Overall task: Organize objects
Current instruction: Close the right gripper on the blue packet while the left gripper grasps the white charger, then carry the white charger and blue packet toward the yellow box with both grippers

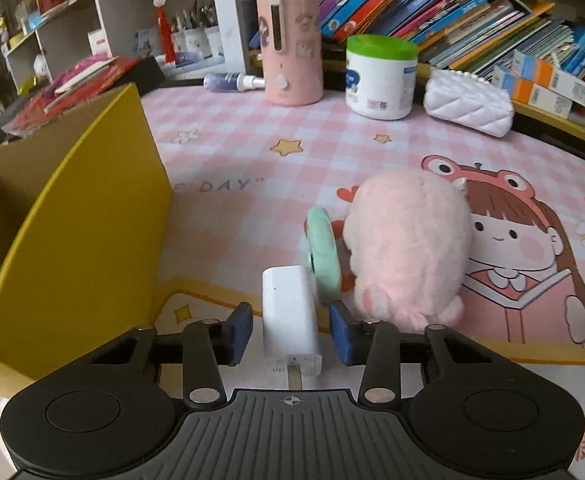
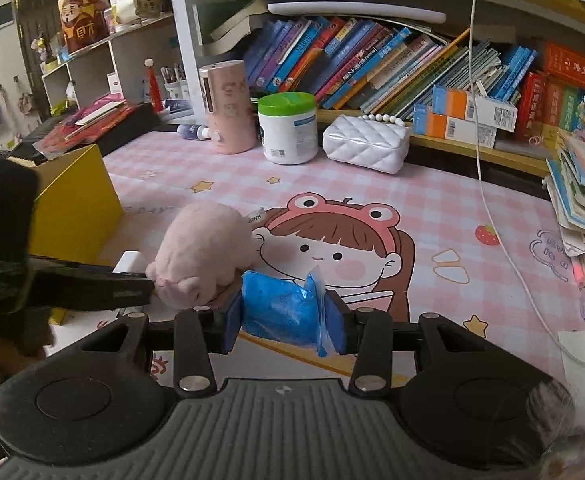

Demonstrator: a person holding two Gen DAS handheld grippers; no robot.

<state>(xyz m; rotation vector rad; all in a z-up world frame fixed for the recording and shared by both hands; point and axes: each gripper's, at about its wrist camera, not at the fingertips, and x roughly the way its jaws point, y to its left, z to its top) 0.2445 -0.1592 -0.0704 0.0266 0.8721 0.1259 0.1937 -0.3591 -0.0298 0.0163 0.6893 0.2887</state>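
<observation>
Straddling a white plug-in charger (image 1: 290,316) that lies on the pink cartoon desk mat (image 1: 252,152), the left gripper (image 1: 291,326) has its blue pads (image 1: 342,330) apart, a sliver of daylight showing on either side of the charger's body, so nothing is gripped yet; the placing looks like the line-up for a pick, with the charger's prongs pointing back toward the camera. Just beyond it a mint-green ring-shaped toy (image 1: 323,258) stands on edge against a pink plush toy (image 1: 408,248), both close enough to crowd the right-hand pad. An open yellow cardboard box (image 1: 80,216) stands just beside the gripper on the left, by all appearances the bin into which loose items go, while a pink cylindrical appliance (image 1: 290,48), a green-lidded white tub (image 1: 380,76) and a quilted white purse (image 1: 468,102) line the mat's far edge below the bookshelf. From the right wrist, the right gripper (image 2: 288,314) is clamped on a blue plastic-wrapped packet (image 2: 284,310), its wrapper bunched between the pads and the packet apparently held clear of the mat. This view alone shows that packet; it also catches the left tool (image 2: 72,280) from the side, reaching in behind the plush, with only a corner of the charger visible. The green ring is hidden here; the gap at the left pads shows only in the left view.
</observation>
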